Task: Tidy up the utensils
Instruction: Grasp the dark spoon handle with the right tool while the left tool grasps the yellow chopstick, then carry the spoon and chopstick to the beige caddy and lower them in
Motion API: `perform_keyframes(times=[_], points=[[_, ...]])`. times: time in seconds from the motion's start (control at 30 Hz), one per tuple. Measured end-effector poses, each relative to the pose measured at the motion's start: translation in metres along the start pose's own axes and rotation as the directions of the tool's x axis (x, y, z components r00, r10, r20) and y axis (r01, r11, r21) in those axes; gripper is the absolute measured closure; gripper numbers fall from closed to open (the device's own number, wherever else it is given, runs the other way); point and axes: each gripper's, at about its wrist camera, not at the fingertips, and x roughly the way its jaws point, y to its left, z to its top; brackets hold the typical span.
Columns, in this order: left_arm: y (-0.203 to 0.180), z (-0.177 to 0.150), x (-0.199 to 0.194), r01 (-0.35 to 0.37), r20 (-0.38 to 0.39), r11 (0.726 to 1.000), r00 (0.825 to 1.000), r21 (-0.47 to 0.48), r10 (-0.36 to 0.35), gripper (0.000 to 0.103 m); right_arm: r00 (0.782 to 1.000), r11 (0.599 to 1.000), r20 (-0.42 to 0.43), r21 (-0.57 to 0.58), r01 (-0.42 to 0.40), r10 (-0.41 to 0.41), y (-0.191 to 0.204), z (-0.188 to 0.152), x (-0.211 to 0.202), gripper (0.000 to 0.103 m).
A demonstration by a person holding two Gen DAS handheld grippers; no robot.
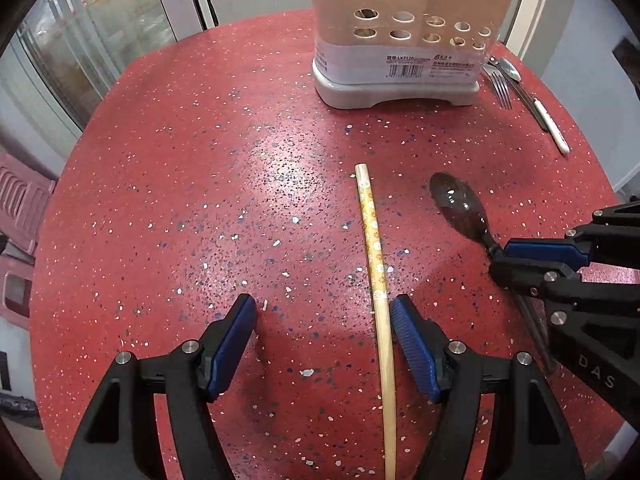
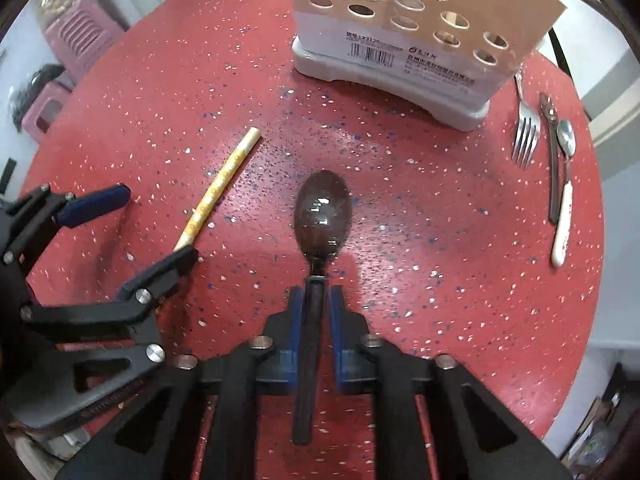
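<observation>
- While the right gripper (image 2: 316, 300) clamps the handle of the dark spoon (image 2: 323, 216) between its blue pads (image 2: 295, 320), the spoon's bowl points forward over the red speckled table (image 2: 420, 240), toward the holder.
- Left gripper (image 1: 323, 322) stands wide apart, holding nothing; its fingers straddle the patterned chopstick (image 1: 376, 264), which lies flat on the table close to the right-hand pad (image 1: 412, 344). Contact between pad and chopstick cannot be confirmed.
- Chopstick lies just left of the spoon, apart from it.
- Utensil holder (image 2: 416, 32), beige with round holes and a grey base, stands upright at the table's far side.
- Right of the holder, a fork (image 2: 525, 136), a white-handled spoon (image 2: 564, 200) and a dark-handled utensil (image 2: 553, 168) lie close together on the table.
- Pink stool (image 2: 76, 36) stands beyond the table's left edge.
</observation>
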Motion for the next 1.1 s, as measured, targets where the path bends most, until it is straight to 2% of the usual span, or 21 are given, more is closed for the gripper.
perform_keyframes(times=[0.13,0.17,0.23,0.27,0.3,0.33,0.43,0.63,0.83,0.93,1.1], points=[[-0.005,0.008,0.002,0.004,-0.02,1.0,1.0,0.016,-0.003,0.011,0.998,0.998,0.031,0.02,-0.055,0.054,-0.014,-0.01,-0.004,0.091],[-0.007,0.009,0.003,0.024,-0.029,0.999,0.999,0.027,-0.023,0.014,0.996,0.997,0.044,0.029,-0.074,0.073,-0.019,-0.014,-0.005,0.091],[-0.012,0.011,0.001,0.067,-0.044,0.997,0.997,0.042,-0.065,0.034,0.992,0.993,0.068,0.038,-0.11,0.107,-0.025,-0.021,-0.008,0.091],[-0.015,0.011,0.0,0.076,-0.05,0.995,0.996,0.057,-0.074,0.039,0.989,0.991,0.084,0.04,-0.128,0.125,-0.029,-0.024,-0.01,0.091],[-0.02,0.011,-0.001,0.085,-0.052,0.993,0.995,0.081,-0.081,0.05,0.986,0.989,0.096,0.039,-0.14,0.136,-0.031,-0.027,-0.012,0.091],[-0.025,0.011,-0.002,0.097,-0.054,0.99,0.994,0.107,-0.091,0.07,0.983,0.988,0.114,0.04,-0.15,0.145,-0.034,-0.029,-0.016,0.091],[-0.031,0.009,-0.004,0.09,-0.042,0.988,0.995,0.125,-0.085,0.071,0.97,0.982,0.167,0.044,-0.186,0.176,-0.044,-0.037,-0.026,0.091],[-0.024,-0.005,-0.015,0.147,0.055,0.988,0.987,0.041,-0.149,0.071,0.931,0.964,0.275,0.047,-0.261,0.239,-0.063,-0.047,-0.049,0.091],[-0.012,-0.01,-0.035,0.203,0.165,0.979,0.966,-0.015,-0.198,0.071,0.873,0.944,0.397,0.051,-0.327,0.281,-0.076,-0.046,-0.08,0.091],[-0.007,-0.006,-0.048,0.226,0.221,0.973,0.952,-0.042,-0.211,0.071,0.851,0.938,0.441,0.053,-0.342,0.285,-0.081,-0.046,-0.096,0.091],[0.001,0.009,-0.075,0.259,0.325,0.962,0.92,-0.082,-0.219,0.071,0.815,0.937,0.514,0.057,-0.346,0.269,-0.082,-0.039,-0.119,0.091]])
